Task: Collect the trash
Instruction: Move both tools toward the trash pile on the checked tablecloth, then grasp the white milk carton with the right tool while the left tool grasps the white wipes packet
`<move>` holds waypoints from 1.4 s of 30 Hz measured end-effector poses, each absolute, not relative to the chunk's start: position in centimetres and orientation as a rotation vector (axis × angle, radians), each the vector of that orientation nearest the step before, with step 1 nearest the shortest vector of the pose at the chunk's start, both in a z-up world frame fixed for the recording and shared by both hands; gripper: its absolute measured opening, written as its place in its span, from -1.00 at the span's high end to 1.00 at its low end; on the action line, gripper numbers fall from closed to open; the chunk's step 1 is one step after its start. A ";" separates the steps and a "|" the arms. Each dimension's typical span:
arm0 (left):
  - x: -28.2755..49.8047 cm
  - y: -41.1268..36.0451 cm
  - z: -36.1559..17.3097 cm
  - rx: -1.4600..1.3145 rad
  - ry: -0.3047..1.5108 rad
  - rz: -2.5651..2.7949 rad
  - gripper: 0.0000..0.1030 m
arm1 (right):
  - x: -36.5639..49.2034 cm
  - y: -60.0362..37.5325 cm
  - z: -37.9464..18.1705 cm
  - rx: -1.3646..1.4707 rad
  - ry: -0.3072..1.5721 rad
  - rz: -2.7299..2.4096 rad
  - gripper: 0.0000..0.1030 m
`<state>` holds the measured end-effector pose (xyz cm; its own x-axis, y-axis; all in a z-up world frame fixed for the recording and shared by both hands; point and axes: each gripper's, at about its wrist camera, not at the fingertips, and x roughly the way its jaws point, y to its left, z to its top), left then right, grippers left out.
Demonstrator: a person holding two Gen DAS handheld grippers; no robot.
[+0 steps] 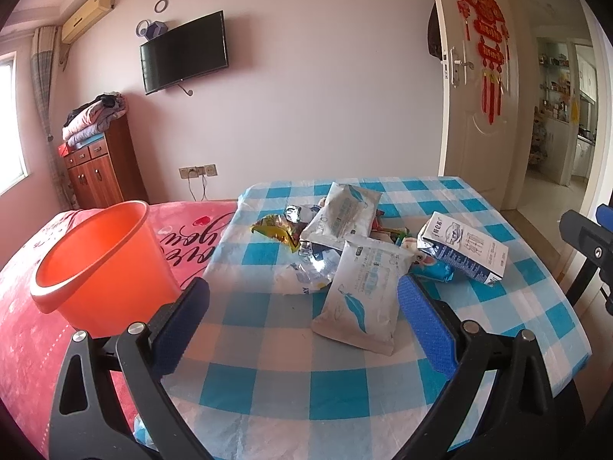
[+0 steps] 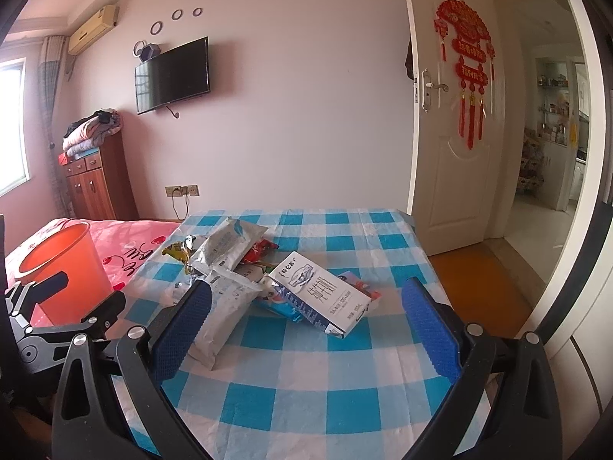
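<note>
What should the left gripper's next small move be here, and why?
Probably ease the left gripper forward and down onto the nearest wipes pack. Its jaws are open and empty, the pack lies flat between them at the pile's near edge, and the orange bin stands close by on the left. The right gripper is also open, facing the milk carton.

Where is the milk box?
The milk box lies on its side on the checked table, at the right end of the trash pile. In the right wrist view it rests on a blue wrapper, ahead of the open right gripper.
</note>
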<state>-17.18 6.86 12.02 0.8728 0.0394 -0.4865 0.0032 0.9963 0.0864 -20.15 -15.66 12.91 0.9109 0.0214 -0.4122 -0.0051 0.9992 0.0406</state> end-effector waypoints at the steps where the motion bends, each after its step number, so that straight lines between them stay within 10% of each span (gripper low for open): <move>1: -17.1 6.8 11.9 0.085 0.514 0.016 -0.92 | -20.1 -15.7 12.9 0.038 0.426 0.013 -0.91; 42: -5.6 2.2 3.7 0.248 0.832 -0.252 -0.92 | -7.2 -21.3 4.9 0.046 0.711 0.194 -0.70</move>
